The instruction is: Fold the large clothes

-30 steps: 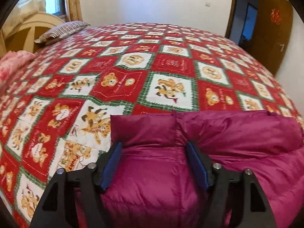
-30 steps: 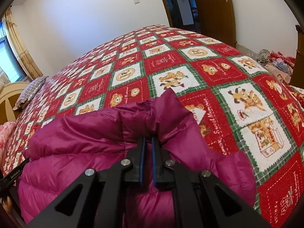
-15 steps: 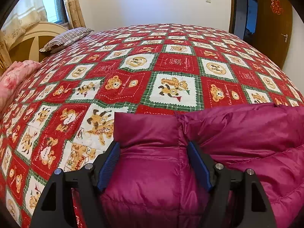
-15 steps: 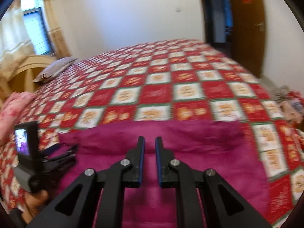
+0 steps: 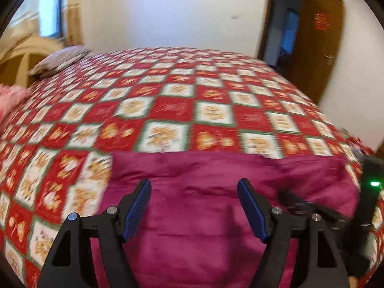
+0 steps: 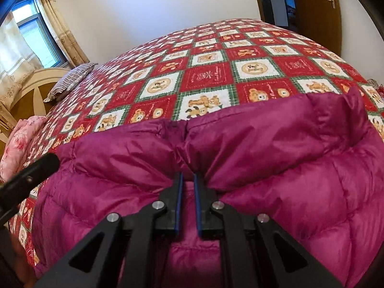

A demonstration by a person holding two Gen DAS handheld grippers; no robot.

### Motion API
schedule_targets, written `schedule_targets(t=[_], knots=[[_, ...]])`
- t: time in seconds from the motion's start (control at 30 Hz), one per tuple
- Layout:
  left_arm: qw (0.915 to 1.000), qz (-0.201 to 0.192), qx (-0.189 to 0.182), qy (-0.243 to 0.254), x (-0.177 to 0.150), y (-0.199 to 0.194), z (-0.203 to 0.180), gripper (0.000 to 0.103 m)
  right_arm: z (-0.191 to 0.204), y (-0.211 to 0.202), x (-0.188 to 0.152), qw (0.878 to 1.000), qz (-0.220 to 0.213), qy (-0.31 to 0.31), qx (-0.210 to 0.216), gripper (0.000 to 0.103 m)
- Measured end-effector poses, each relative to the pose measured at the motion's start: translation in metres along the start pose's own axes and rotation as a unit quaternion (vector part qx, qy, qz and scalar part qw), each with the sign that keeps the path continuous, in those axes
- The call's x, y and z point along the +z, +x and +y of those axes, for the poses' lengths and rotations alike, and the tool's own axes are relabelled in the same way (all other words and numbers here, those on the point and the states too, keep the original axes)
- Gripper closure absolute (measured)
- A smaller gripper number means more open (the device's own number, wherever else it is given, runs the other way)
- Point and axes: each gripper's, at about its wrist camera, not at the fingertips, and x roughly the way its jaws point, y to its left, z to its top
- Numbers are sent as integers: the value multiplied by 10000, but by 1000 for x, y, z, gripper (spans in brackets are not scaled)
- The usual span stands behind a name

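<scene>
While right fingers [image 6: 187,180] pinch the jacket [image 6: 264,168] fold, left fingers [image 5: 194,206] gape above its edge

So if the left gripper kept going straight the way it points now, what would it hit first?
Most likely the magenta puffer jacket: the left gripper stands open, angled down over it, nothing between. How far above is unclear.

The magenta puffer jacket [image 6: 276,168] is quilted cloth with a slight sheen. The bedspread [image 6: 208,74], upper middle of the frame, is matt printed cloth. The right tongs [image 6: 187,180] are matt black plastic with ribbed blue pads [image 6: 178,201] and shiny metal screws.
</scene>
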Motion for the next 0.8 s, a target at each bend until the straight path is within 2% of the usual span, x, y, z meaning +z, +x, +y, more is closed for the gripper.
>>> schedule_targets(t=[0.07,0.1,0.2,0.33,0.47,0.57,0.7,0.8], knots=[[9996,60,30,280,-1,11,-22,28,-4,0,0,9999,0,95,117,94],[9994,182,96,269,-3,20,-27,28,-6,1,-1,9997,3,144,176,94],[9986,509,-37,-154,-14,44,-25,28,-14,3,-2,9986,28,361,379,97],[9992,386,111,-35,-26,61,-26,24,-19,4,-2,9972,29,507,542,97],[9978,527,341,203,-25,76,-33,19,-19,1,-1,9967,122,611,520,97],[9980,517,317,192,-26,74,-30,19,-14,-26,-8,9972,-9,625,398,88],[9981,553,215,176,-26,65,-26,19,-6,-67,-31,9987,-292,345,216,87],[9975,584,158,367,-29,41,-28,19,-8,-67,-50,9997,-191,160,52,89]])
